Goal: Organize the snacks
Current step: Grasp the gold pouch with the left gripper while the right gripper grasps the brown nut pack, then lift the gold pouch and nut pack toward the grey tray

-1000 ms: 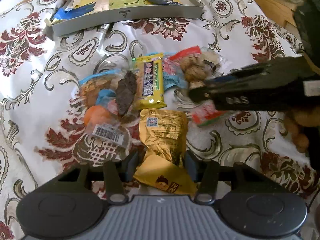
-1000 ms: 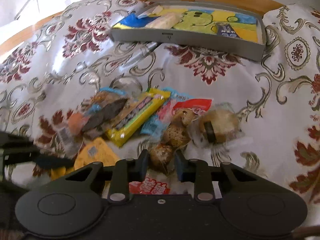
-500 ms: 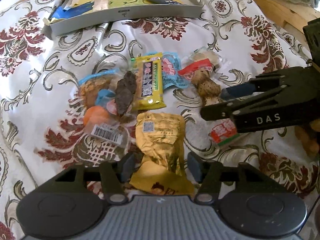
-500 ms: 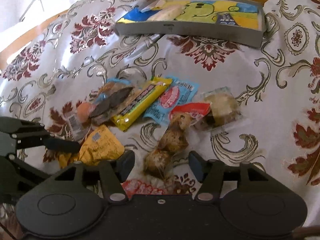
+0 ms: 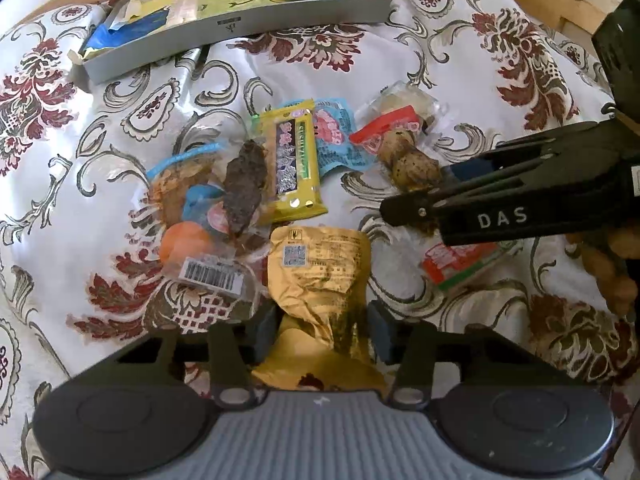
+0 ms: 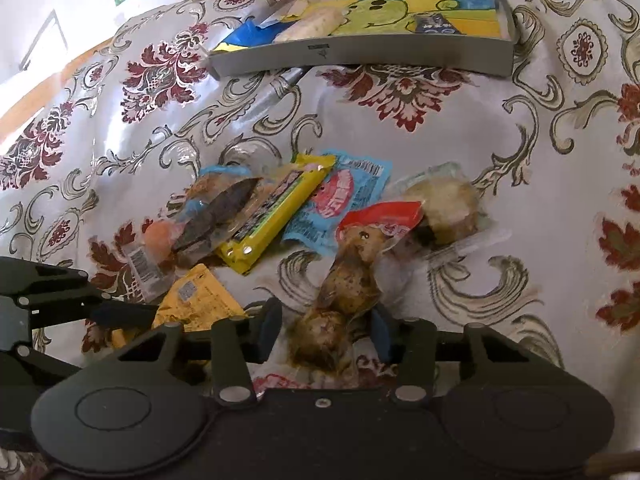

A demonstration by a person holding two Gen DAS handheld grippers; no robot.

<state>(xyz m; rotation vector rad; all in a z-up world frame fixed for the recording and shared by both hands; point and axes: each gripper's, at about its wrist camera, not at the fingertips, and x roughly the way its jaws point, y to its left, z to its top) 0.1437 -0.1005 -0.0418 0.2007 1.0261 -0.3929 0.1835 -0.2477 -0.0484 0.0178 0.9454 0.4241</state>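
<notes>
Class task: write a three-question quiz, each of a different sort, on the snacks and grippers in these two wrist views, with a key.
1. True or false: the gold pouch lies between the left gripper's open jaws.
2. Multiple choice: what sits between the right gripper's jaws? A) yellow bar B) quail-egg pack C) blue packet
3. Fill in: the yellow bar partly overlaps the ____ packet beside it.

Key: 1 true. 2 B, the quail-egg pack. 3 blue, the blue packet.
</notes>
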